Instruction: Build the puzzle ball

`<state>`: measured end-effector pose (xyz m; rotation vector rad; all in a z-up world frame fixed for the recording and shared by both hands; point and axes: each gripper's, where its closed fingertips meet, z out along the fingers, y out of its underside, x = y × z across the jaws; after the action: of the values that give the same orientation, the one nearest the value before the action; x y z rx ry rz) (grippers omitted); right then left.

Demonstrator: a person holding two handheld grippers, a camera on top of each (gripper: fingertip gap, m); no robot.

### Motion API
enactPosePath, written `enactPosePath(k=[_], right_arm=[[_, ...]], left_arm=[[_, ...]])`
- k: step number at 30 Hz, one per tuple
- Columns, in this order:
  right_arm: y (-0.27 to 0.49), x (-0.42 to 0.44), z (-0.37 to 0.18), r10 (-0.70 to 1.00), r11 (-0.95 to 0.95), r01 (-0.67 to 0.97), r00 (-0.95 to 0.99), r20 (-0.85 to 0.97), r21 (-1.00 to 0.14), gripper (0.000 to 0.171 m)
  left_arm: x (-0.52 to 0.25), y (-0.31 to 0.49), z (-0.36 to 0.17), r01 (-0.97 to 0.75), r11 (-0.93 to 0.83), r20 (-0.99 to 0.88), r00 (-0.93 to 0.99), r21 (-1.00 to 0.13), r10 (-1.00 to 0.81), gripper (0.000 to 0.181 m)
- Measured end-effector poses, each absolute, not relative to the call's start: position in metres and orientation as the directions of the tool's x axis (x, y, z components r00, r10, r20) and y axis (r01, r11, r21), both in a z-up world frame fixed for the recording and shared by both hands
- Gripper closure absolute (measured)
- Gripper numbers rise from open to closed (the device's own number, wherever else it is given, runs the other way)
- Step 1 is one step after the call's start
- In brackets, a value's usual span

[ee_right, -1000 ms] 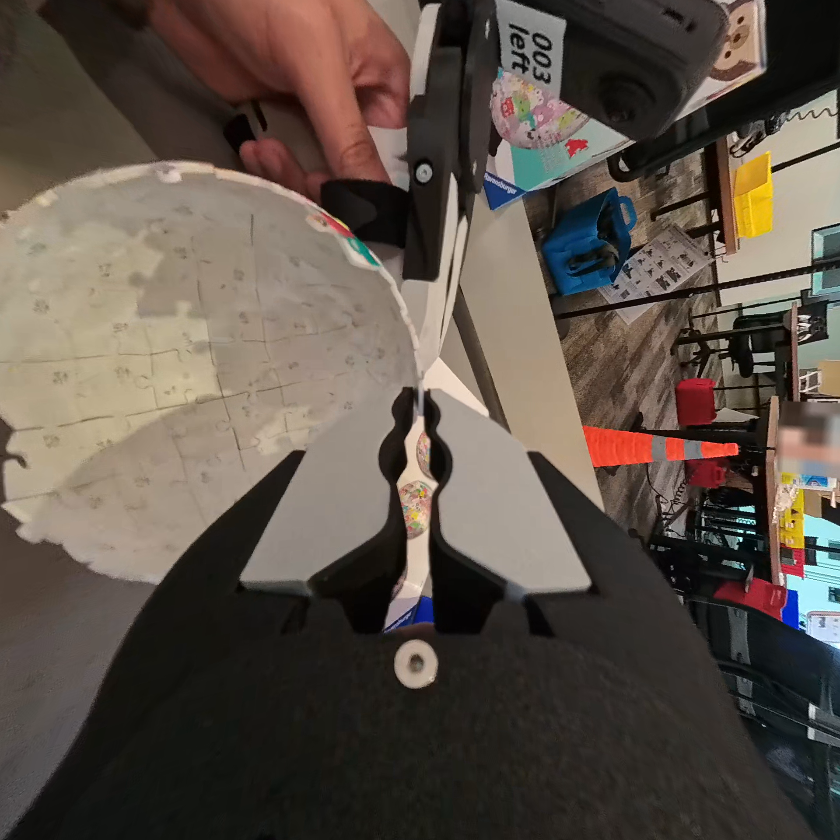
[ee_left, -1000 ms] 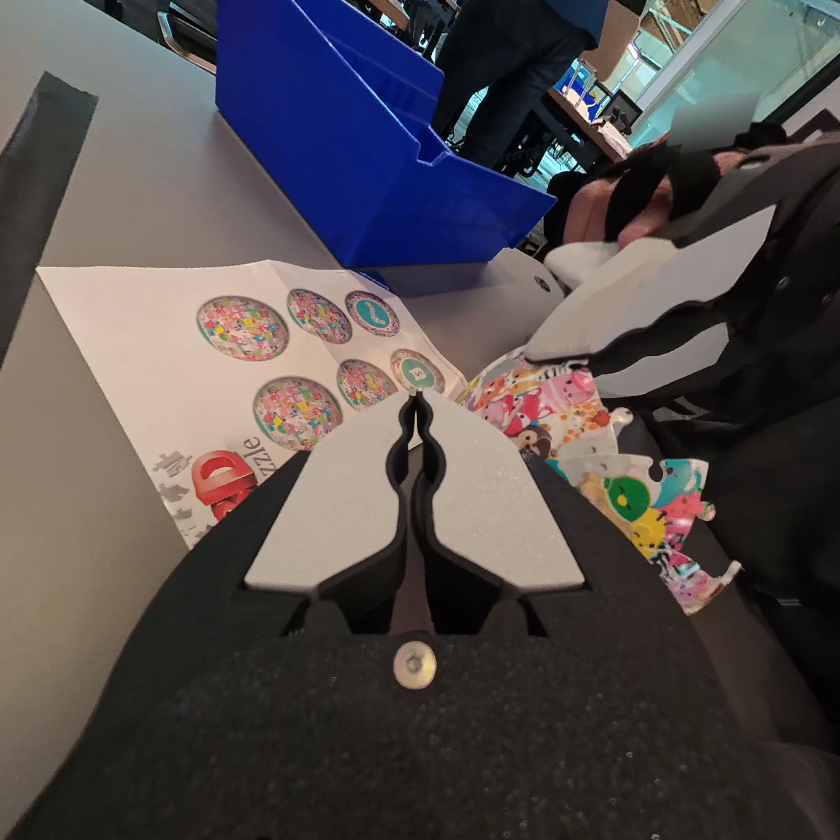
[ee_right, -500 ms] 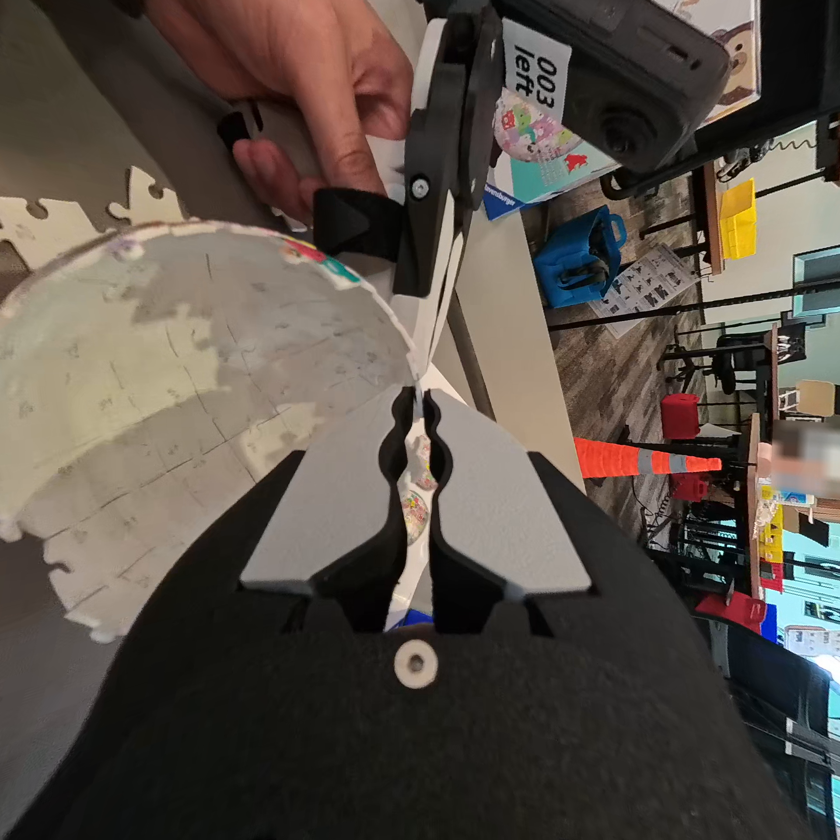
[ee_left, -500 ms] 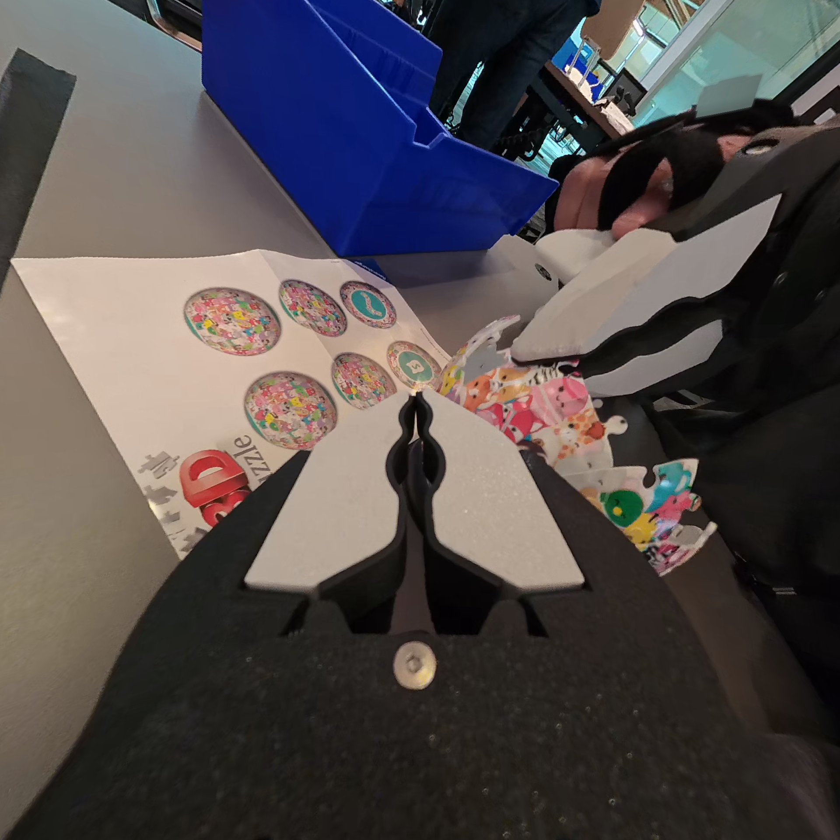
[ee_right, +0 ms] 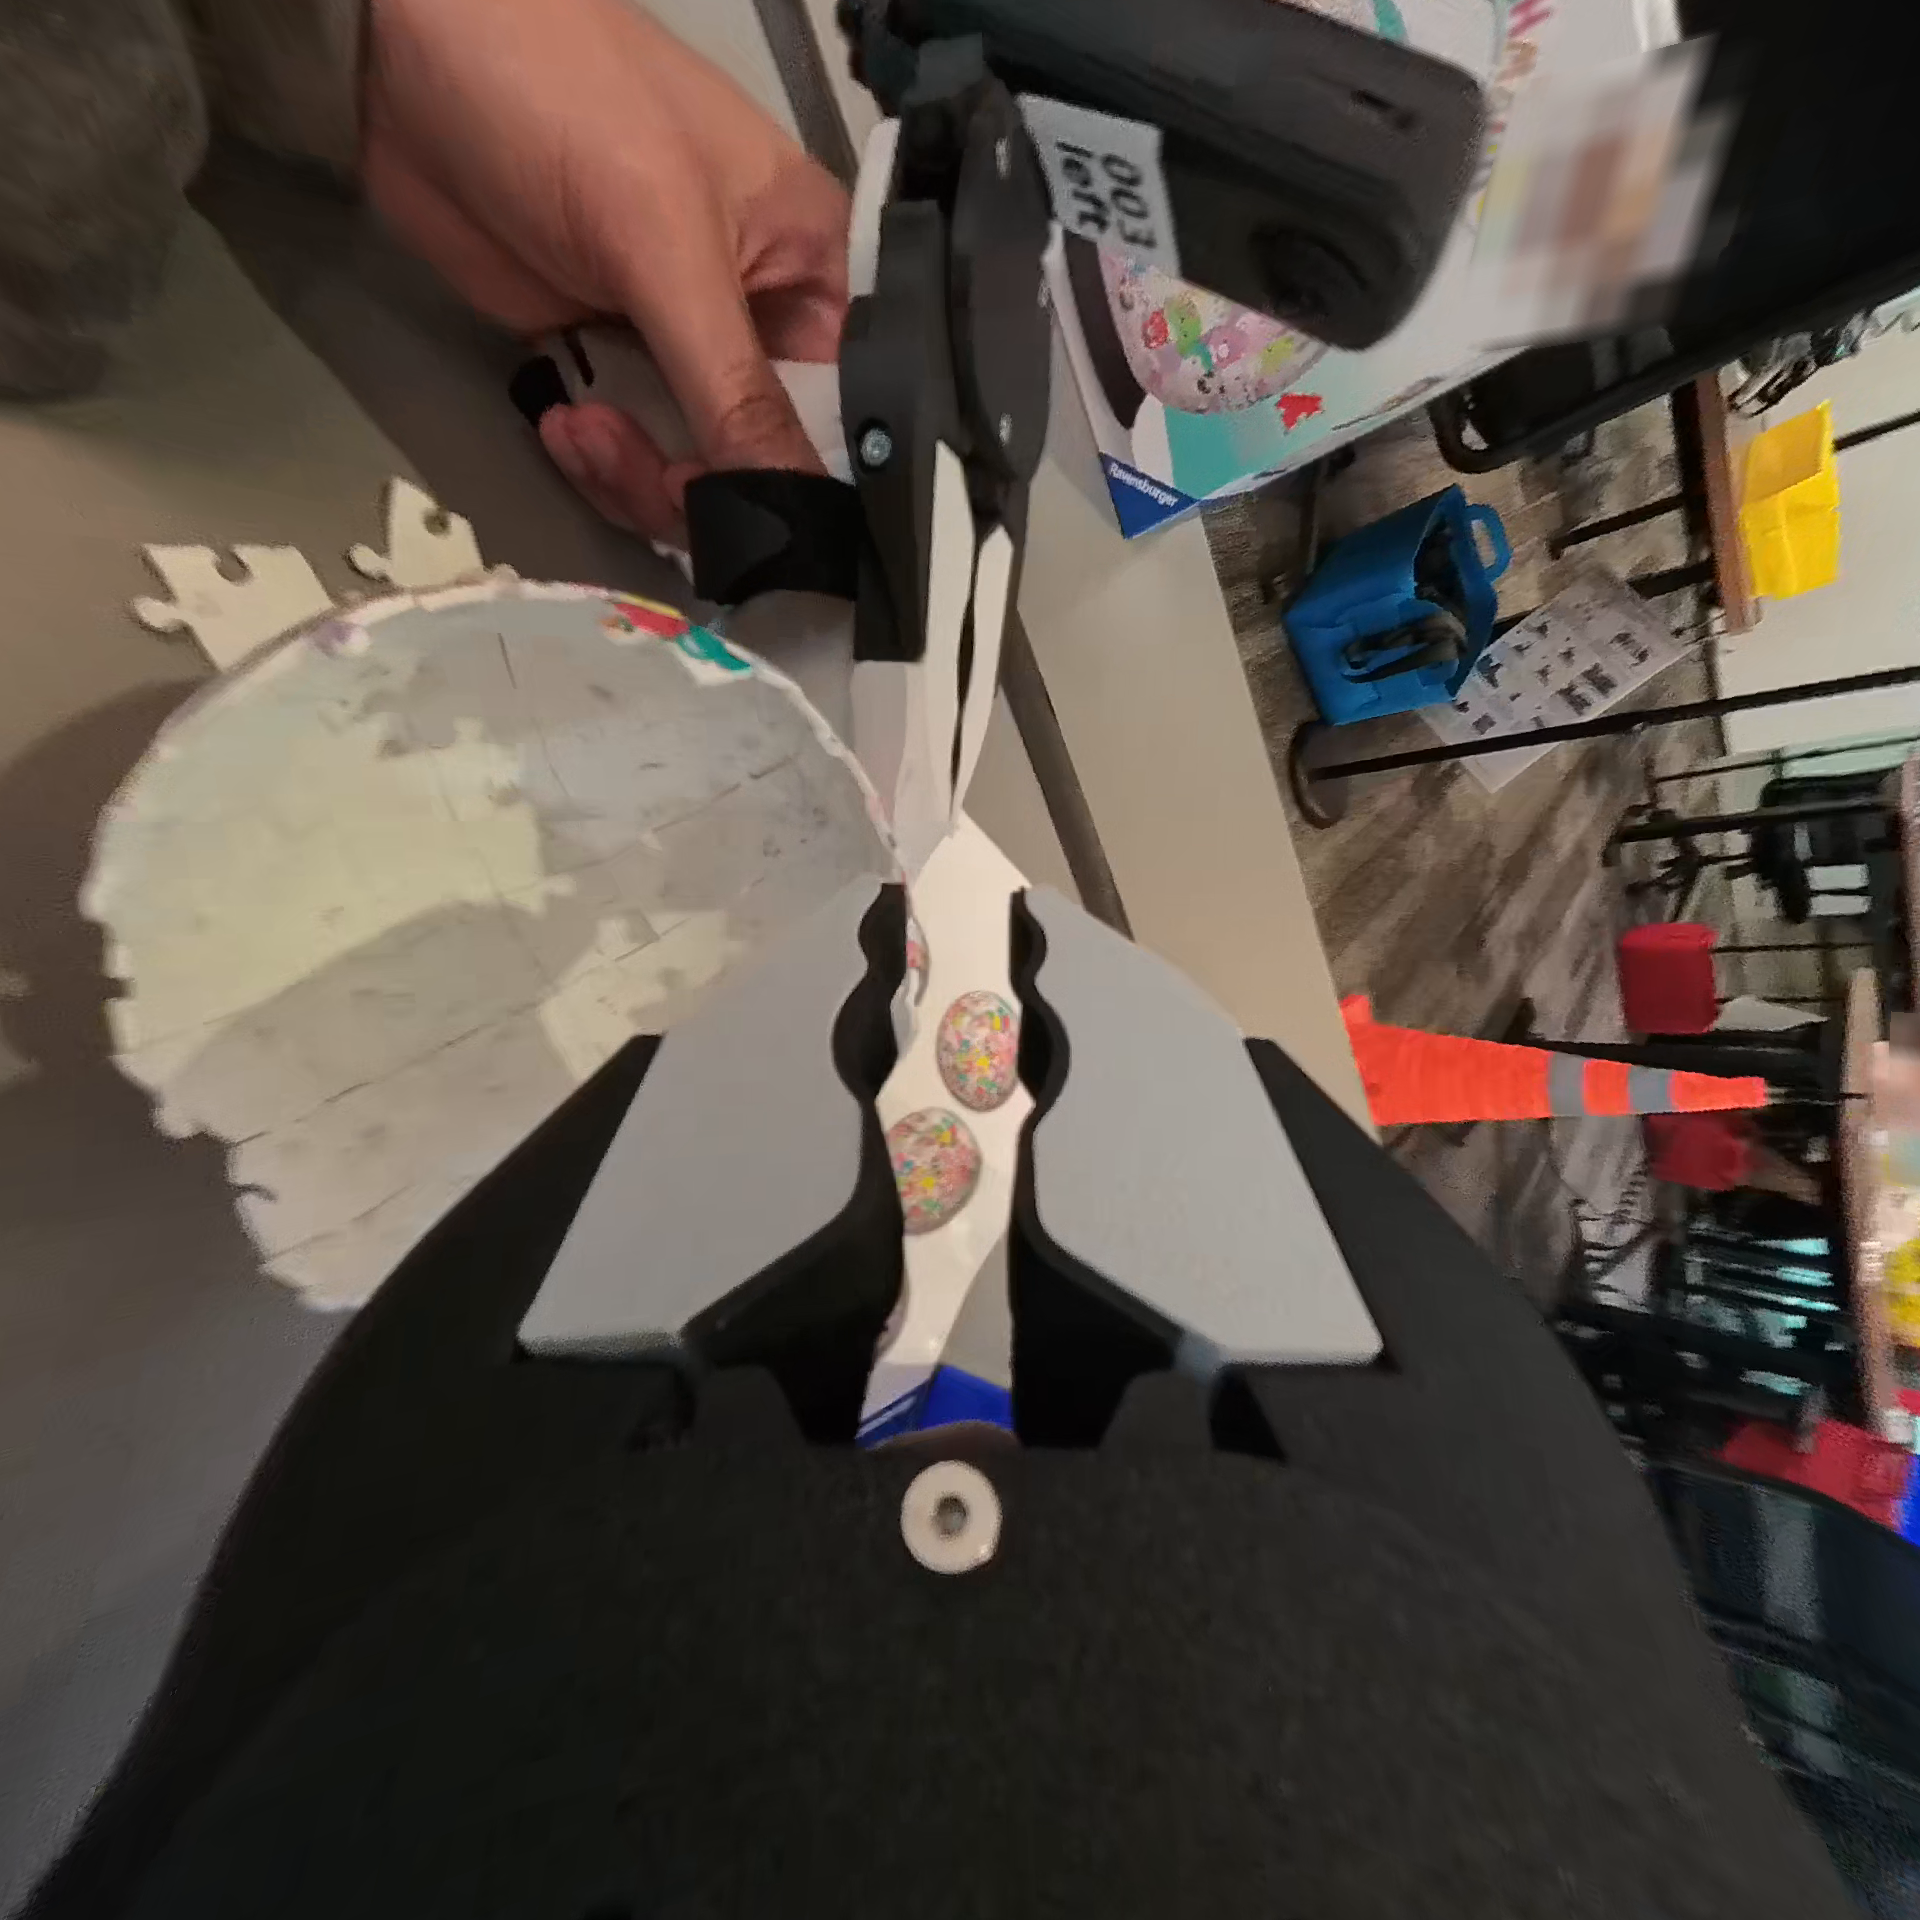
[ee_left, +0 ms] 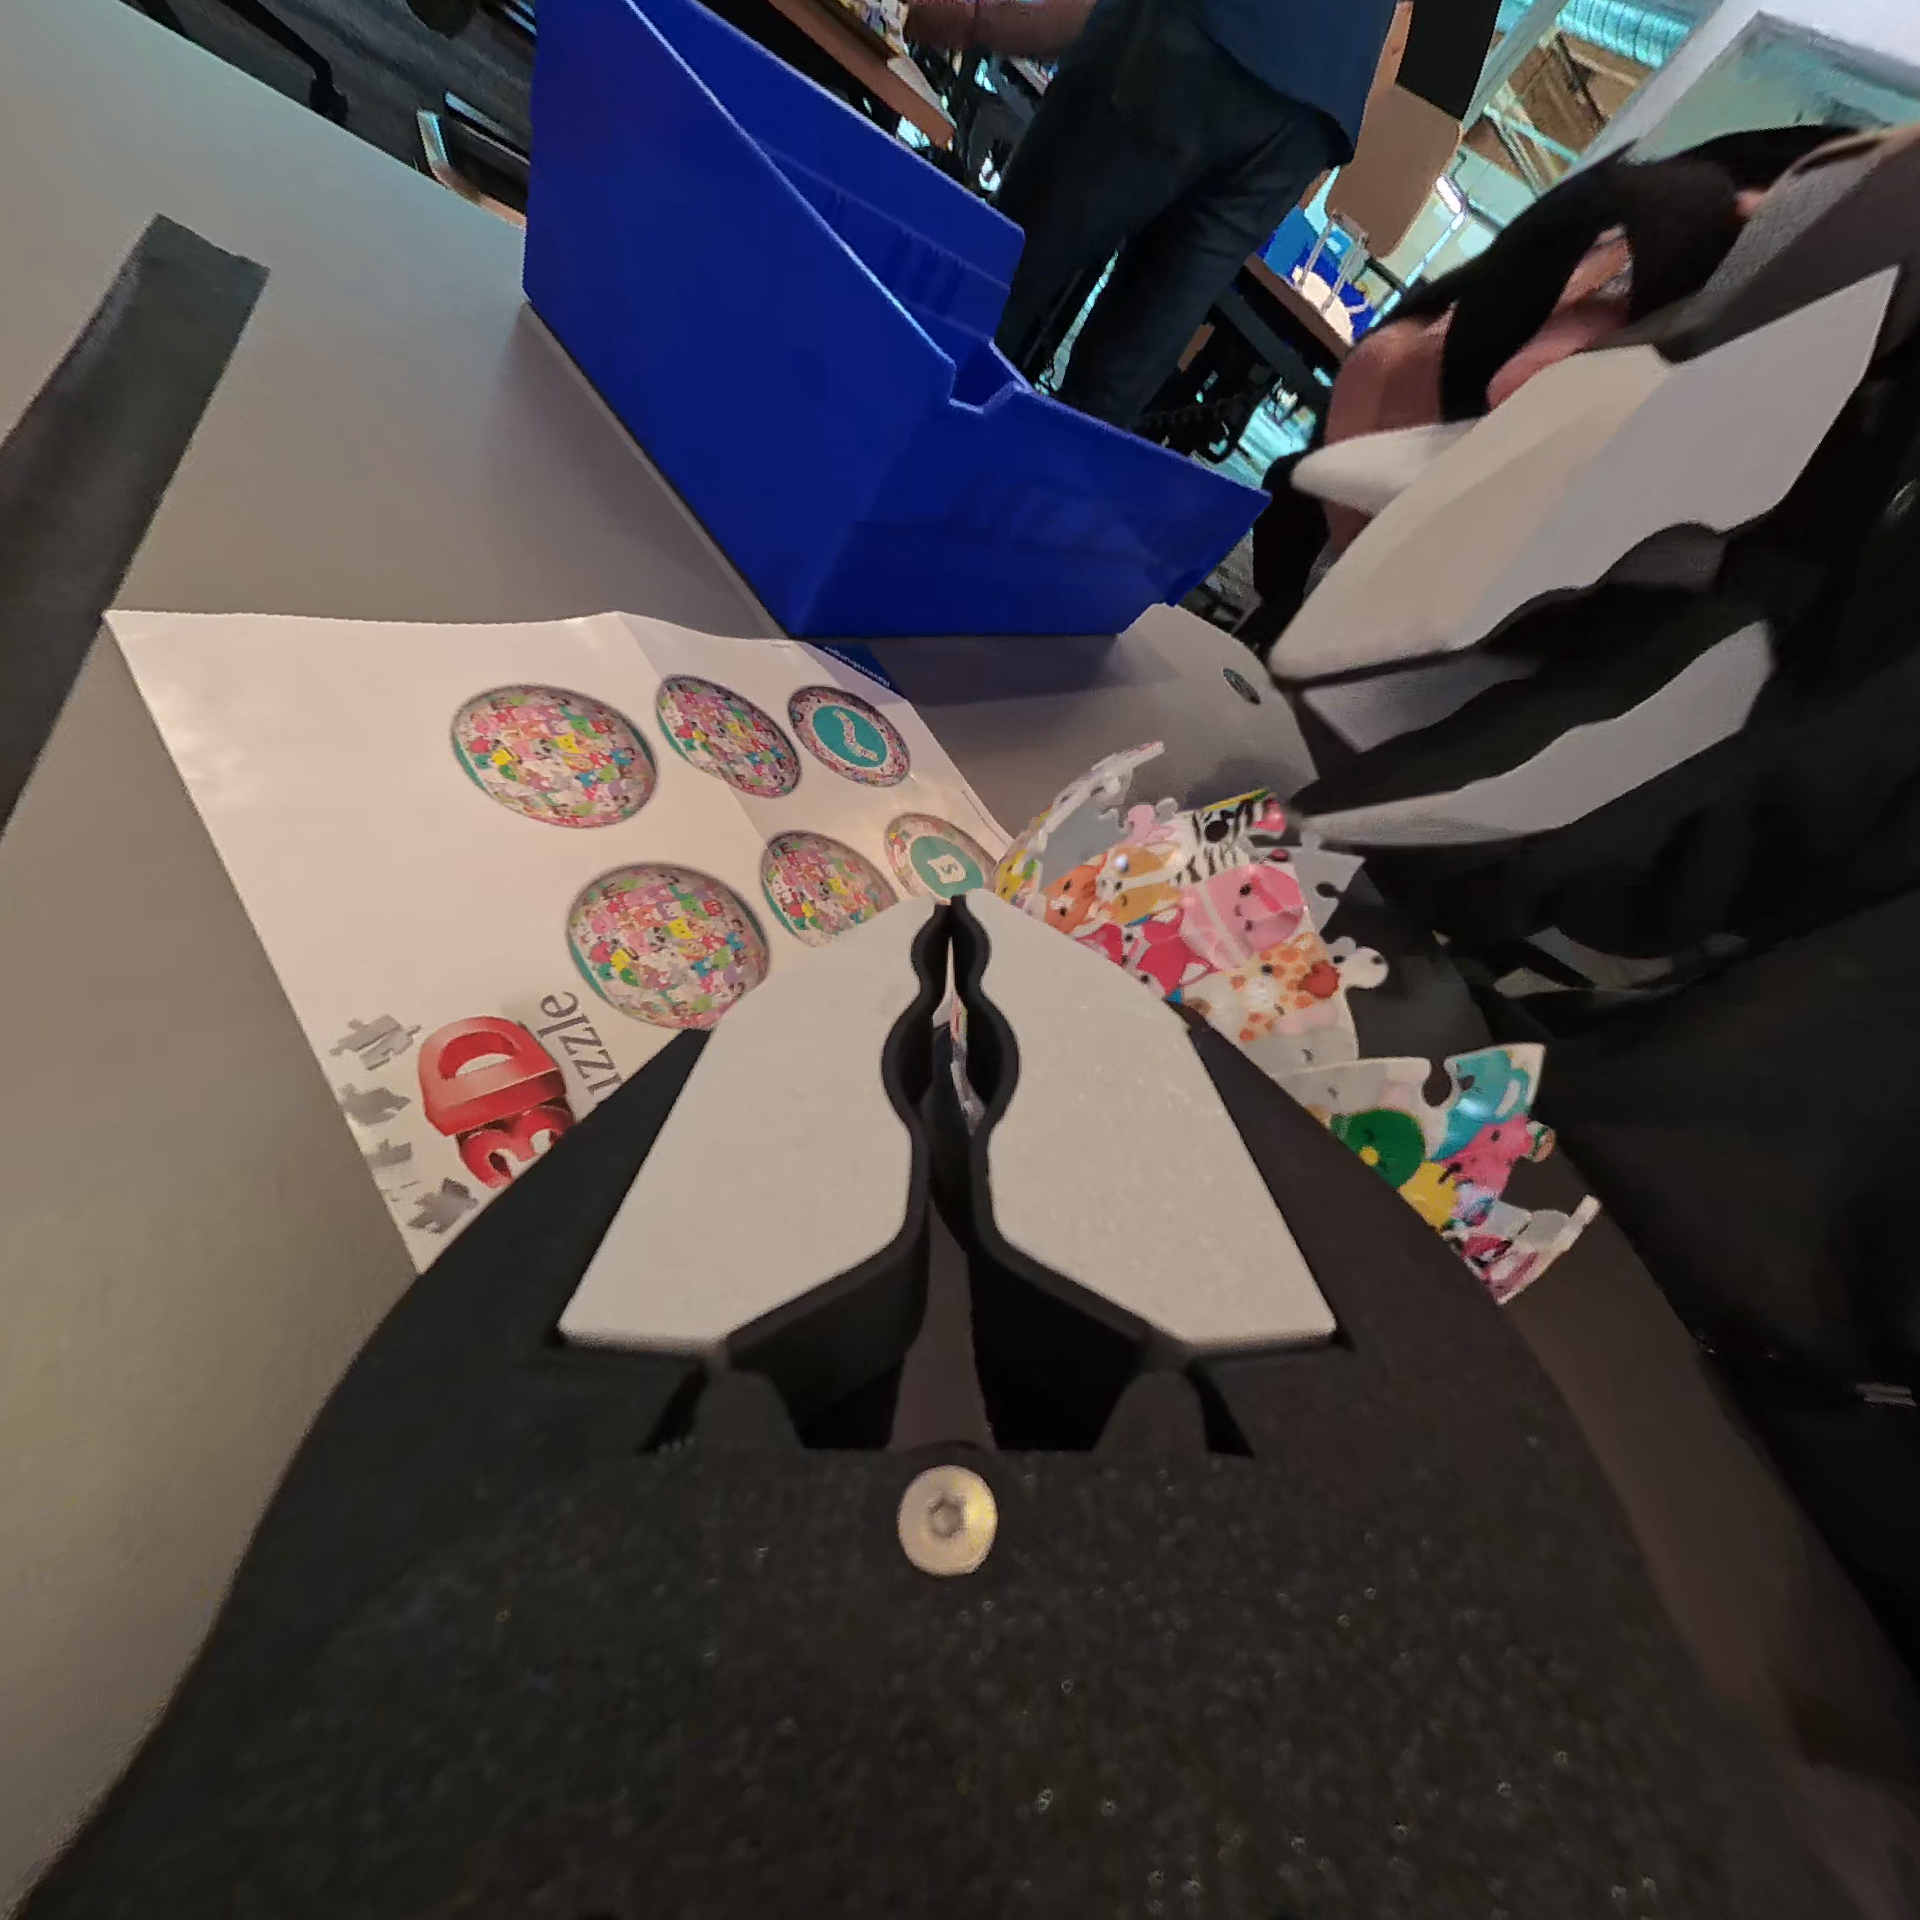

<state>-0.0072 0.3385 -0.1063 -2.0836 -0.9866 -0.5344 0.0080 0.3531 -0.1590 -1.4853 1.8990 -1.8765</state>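
Note:
A half-built puzzle ball shell [ee_left: 1174, 914], colourful outside and white inside [ee_right: 416, 883], rests on the grey table like a bowl. My left gripper [ee_left: 951, 912] is shut, its tips at the shell's rim and seemingly pinching it; it also shows in the right wrist view [ee_right: 925, 831], held by a hand [ee_right: 623, 260]. My right gripper [ee_right: 958, 904] is open and empty, its tips just beside that same part of the rim; it shows from the side in the left wrist view [ee_left: 1299, 748]. A joined strip of loose pieces [ee_left: 1444, 1153] lies near the shell.
A white instruction leaflet [ee_left: 468, 831] lies under the gripper tips. A blue bin [ee_left: 831, 364] stands behind it, and a black strip [ee_left: 94, 436] lies at the far left. The puzzle box [ee_right: 1247, 343] stands at the table's edge. White-backed pieces [ee_right: 260, 592] lie beyond the shell. A person [ee_left: 1195, 156] stands behind the bin. Left tips to right tips: about 6 cm.
My right gripper was shut on the shell's rim and has now opened, letting go. The shell has turned and shifted a little. My left gripper has stayed shut in place.

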Motion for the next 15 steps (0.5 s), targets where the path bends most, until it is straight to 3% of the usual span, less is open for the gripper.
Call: enactPosePath(k=[5,8,11,15], right_arm=[[0.315,-0.029,-0.082,0.418,-0.422,0.629,0.774,0.475,-0.653,0.156],[0.304,-0.041,-0.096,0.392,-0.494,0.478,0.868,0.304,-0.727,0.161],[0.303,-0.042,-0.119,0.385,-0.548,0.476,0.874,0.297,-0.688,0.171],[0.314,-0.032,-0.128,0.459,-0.501,0.686,0.727,0.51,-0.527,0.171]], left_arm=[[0.007,0.366,-0.152,-0.489,-0.281,0.524,-0.482,-0.826,-0.702,0.181],[0.009,0.373,-0.149,-0.464,-0.298,0.514,-0.46,-0.834,-0.724,0.181],[0.011,0.376,-0.145,-0.443,-0.317,0.514,-0.453,-0.839,-0.728,0.181],[0.01,0.375,-0.143,-0.433,-0.331,0.522,-0.46,-0.838,-0.718,0.181]])
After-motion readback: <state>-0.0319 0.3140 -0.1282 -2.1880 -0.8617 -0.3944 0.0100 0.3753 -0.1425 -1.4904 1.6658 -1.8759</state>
